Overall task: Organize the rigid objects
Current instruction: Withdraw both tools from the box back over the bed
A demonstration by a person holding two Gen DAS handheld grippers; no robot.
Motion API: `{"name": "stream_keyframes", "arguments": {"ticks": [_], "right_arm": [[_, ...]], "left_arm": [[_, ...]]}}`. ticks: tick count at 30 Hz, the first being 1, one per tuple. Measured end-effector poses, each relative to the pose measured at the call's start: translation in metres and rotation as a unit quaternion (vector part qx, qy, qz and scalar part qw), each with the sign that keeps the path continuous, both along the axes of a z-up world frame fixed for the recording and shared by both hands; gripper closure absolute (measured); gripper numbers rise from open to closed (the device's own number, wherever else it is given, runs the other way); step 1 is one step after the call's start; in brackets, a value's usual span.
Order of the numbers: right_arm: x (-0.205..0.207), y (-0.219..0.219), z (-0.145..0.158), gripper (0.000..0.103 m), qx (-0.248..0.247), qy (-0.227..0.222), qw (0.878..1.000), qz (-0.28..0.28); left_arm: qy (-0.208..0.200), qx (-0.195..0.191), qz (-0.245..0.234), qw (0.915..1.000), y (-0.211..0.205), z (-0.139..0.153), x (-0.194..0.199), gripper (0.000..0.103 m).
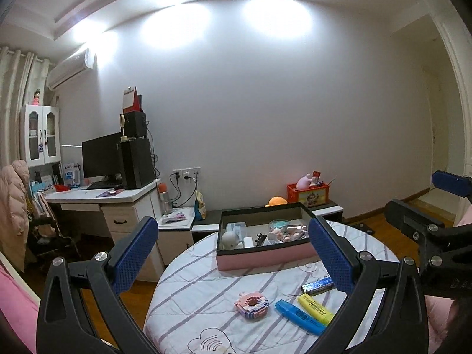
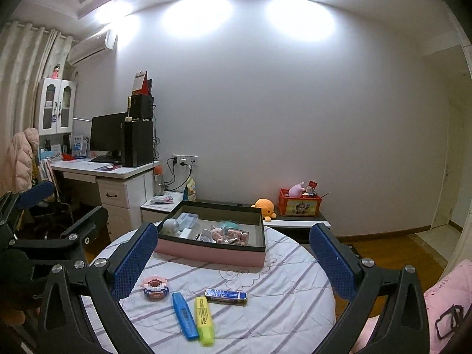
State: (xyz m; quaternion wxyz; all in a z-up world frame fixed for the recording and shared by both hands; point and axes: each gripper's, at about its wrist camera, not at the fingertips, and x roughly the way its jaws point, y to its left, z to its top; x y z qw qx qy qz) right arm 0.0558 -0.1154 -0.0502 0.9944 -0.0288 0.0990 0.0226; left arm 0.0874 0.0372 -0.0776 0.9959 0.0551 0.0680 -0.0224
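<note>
On the round table with a striped cloth (image 2: pixel 265 309) lie a pink pixel-block toy (image 2: pixel 155 288), a blue highlighter (image 2: pixel 184 315), a yellow highlighter (image 2: pixel 204 320) and a small blue box (image 2: pixel 226 296). Behind them stands a pink tray-box (image 2: pixel 212 253) holding several small items. My right gripper (image 2: pixel 233 262) hangs open above the table, nothing between its fingers. My left gripper (image 1: pixel 233 256) is open too, empty, above the same items: toy (image 1: pixel 252 305), blue highlighter (image 1: pixel 299 316), yellow highlighter (image 1: pixel 315 308), blue box (image 1: pixel 318 285), tray-box (image 1: pixel 265 258).
A white desk (image 2: pixel 118 174) with monitor and black tower stands at the left. A low cabinet (image 2: pixel 295 222) behind the table carries an orange plush (image 2: pixel 265 206) and a red crate (image 2: pixel 299 205). Each gripper shows in the other's view: left gripper (image 2: pixel 59 215), right gripper (image 1: pixel 436 203). Wooden floor lies at the right.
</note>
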Motion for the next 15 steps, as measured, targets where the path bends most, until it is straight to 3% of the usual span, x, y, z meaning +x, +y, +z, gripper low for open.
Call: {"name": "stream_keyframes", "arguments": {"ticks": [9,15], "right_arm": [[-0.004,0.0,-0.002,0.0,-0.001,0.001,1.0,0.002],[0.001,0.002,-0.01,0.0,-0.007,0.014,1.0,0.0]], "left_arm": [[-0.001,0.009,0.003,1.0,-0.003,-0.001,-0.005,0.0],[0.027,0.008,0.0,0.9996,-0.005,-0.011,0.005,0.0]]}}
